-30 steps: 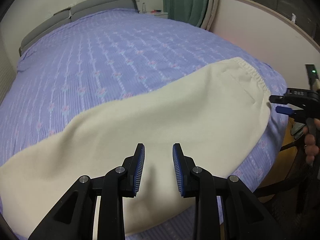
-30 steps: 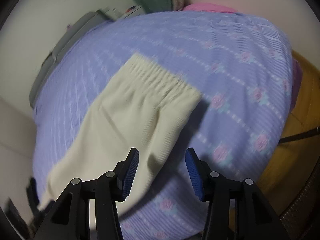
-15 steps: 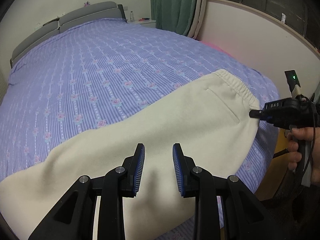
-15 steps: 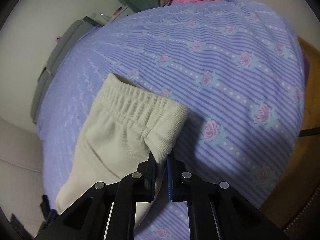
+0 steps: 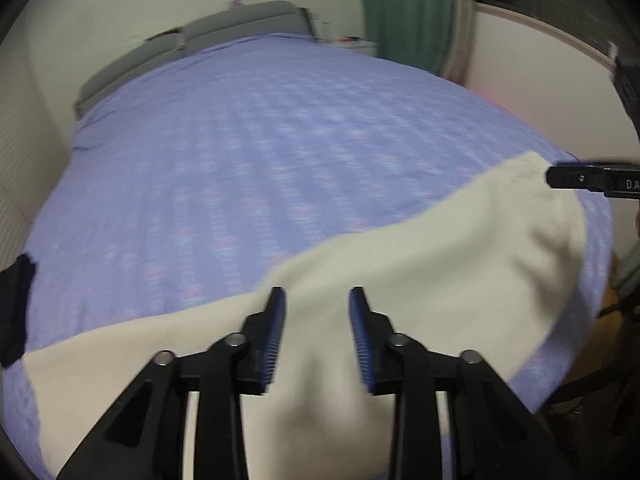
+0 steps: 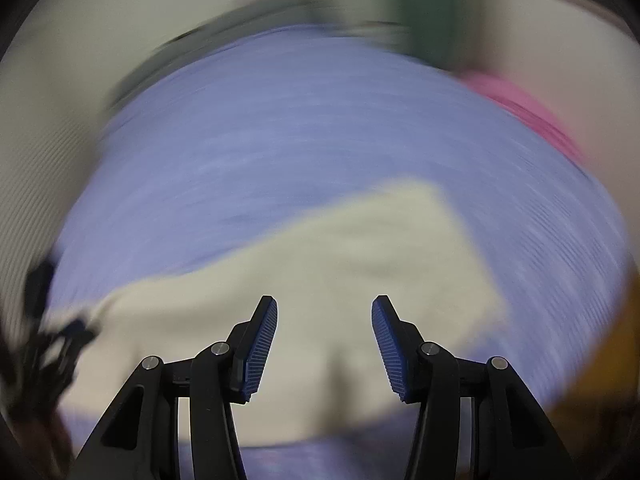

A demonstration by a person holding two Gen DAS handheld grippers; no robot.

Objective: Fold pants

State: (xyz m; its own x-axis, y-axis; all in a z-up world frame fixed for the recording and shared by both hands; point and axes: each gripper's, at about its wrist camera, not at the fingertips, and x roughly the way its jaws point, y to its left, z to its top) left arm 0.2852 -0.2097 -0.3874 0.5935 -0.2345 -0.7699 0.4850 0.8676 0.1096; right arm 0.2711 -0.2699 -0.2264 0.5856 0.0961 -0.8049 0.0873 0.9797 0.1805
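Cream pants [image 5: 420, 280] lie across the near edge of the bed, with the waist end at the right. They also show, blurred, in the right wrist view [image 6: 340, 280]. My left gripper [image 5: 318, 336] is open and empty just above the middle of the pants. My right gripper [image 6: 324, 344] is open and empty above the pants. It shows in the left wrist view [image 5: 588, 178] at the right, beside the waist end of the pants.
The bed has a purple flowered cover [image 5: 260, 152] and a grey headboard [image 5: 192, 40] at the far end. A green curtain [image 5: 404, 8] hangs at the back right. A pink cloth [image 6: 524, 112] lies at the bed's right side. A dark object [image 5: 16, 312] sits at the left edge.
My right gripper was shut on the waist corner half a second ago and has opened and let it go. Both views have swung and are blurred. The left gripper stays open.
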